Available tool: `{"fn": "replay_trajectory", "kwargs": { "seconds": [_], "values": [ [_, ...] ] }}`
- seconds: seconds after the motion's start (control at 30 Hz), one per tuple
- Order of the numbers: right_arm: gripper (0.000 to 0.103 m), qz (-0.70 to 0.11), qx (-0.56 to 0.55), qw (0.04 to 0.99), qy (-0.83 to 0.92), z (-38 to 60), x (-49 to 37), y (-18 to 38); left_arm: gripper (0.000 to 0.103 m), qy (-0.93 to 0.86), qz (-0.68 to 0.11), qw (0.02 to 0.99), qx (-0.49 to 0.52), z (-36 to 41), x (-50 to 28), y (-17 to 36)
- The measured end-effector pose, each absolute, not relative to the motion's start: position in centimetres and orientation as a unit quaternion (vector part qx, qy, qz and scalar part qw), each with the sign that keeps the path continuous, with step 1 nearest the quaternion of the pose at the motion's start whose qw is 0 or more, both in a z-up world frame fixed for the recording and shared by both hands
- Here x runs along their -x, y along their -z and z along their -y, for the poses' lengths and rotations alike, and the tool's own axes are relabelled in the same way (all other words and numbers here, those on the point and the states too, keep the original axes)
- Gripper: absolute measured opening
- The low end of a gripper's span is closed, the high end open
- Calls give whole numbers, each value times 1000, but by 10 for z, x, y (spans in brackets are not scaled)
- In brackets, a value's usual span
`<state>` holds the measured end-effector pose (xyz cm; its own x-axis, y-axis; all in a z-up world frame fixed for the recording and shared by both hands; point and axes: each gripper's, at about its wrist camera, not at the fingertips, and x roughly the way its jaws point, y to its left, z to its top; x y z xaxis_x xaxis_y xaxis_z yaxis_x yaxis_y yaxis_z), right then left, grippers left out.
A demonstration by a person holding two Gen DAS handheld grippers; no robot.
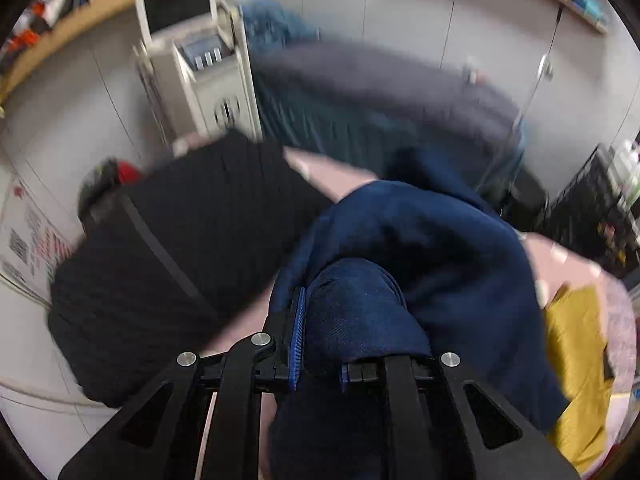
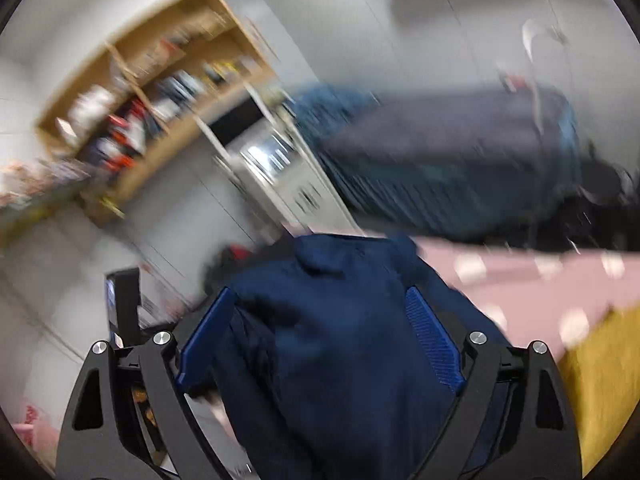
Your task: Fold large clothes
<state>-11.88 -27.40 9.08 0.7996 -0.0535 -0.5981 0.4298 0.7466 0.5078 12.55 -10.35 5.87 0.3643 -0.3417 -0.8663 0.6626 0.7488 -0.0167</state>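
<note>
A navy blue garment (image 1: pixel 420 240) lies bunched on a pink dotted bedsheet (image 1: pixel 340 176). My left gripper (image 1: pixel 332 320) points down at it and is shut on a thick fold of the navy cloth, which bulges over and hides the right finger. In the right wrist view the same navy garment (image 2: pixel 340 360) fills the gap between the blue pads (image 2: pixel 434 340) of my right gripper (image 2: pixel 320 292). Those jaws stand wide apart, and the cloth lies loosely between them without being pinched. Both views are blurred by motion.
A black garment (image 1: pixel 180 260) lies spread on the sheet to the left of the navy one. A mustard yellow cloth (image 1: pixel 576 352) sits at the right edge (image 2: pixel 600 380). Behind stand a white cabinet (image 1: pixel 208 80), a dark blue-grey bed (image 1: pixel 380 100) and a black wire rack (image 1: pixel 592 208).
</note>
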Motion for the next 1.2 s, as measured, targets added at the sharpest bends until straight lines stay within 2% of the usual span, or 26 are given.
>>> {"fn": "replay_trajectory", "kwargs": {
  "seconds": [0.07, 0.13, 0.3, 0.4, 0.47, 0.5, 0.53, 0.6, 0.7, 0.83, 1.0, 1.03, 1.07, 1.1, 1.17, 1.2],
  "values": [
    [87, -325, -353, 864, 151, 279, 129, -44, 17, 312, -517, 784, -146, 97, -134, -14],
    [87, -367, -375, 831, 182, 286, 154, 2, 29, 296, -537, 780, -126, 83, -140, 11],
    [87, -398, -444, 768, 234, 303, 226, 71, 33, 308, -571, 760, -40, 42, -170, 21],
    [87, -400, -467, 745, 260, 309, 259, 93, 34, 329, -567, 756, -4, 24, -179, -3],
    [87, -399, -472, 737, 274, 316, 271, 100, 49, 329, -548, 769, 1, 19, -177, -19],
    [87, -398, -475, 733, 280, 321, 277, 104, 72, 328, -532, 780, 11, 12, -174, -29],
    [87, -398, -477, 729, 287, 326, 281, 109, 81, 332, -517, 789, 25, 7, -175, -36],
    [87, -397, -481, 722, 299, 332, 284, 110, 82, 351, -492, 796, 40, -2, -162, -51],
    [87, -403, -486, 713, 307, 339, 287, 115, 95, 345, -490, 800, -1, -7, -148, -49],
    [87, -442, -439, 710, 329, 346, 284, 130, 95, 315, -519, 785, -125, 0, -115, -4],
    [85, -509, -382, 711, 300, 349, 265, 175, 95, 357, -552, 733, -175, 17, -61, 57],
    [80, -533, -358, 707, 296, 345, 258, 185, 95, 355, -550, 732, -186, 22, -56, 66],
    [44, -550, -347, 704, 286, 342, 252, 192, 95, 344, -548, 735, -203, 29, -52, 77],
    [17, -560, -339, 704, 275, 337, 246, 195, 95, 335, -545, 738, -215, 33, -51, 84],
    [11, -549, -324, 722, 269, 327, 239, 179, 92, 322, -539, 746, -220, 44, -53, 95],
    [10, -537, -323, 732, 265, 324, 238, 165, 82, 316, -542, 749, -212, 48, -58, 97]
  ]
}}
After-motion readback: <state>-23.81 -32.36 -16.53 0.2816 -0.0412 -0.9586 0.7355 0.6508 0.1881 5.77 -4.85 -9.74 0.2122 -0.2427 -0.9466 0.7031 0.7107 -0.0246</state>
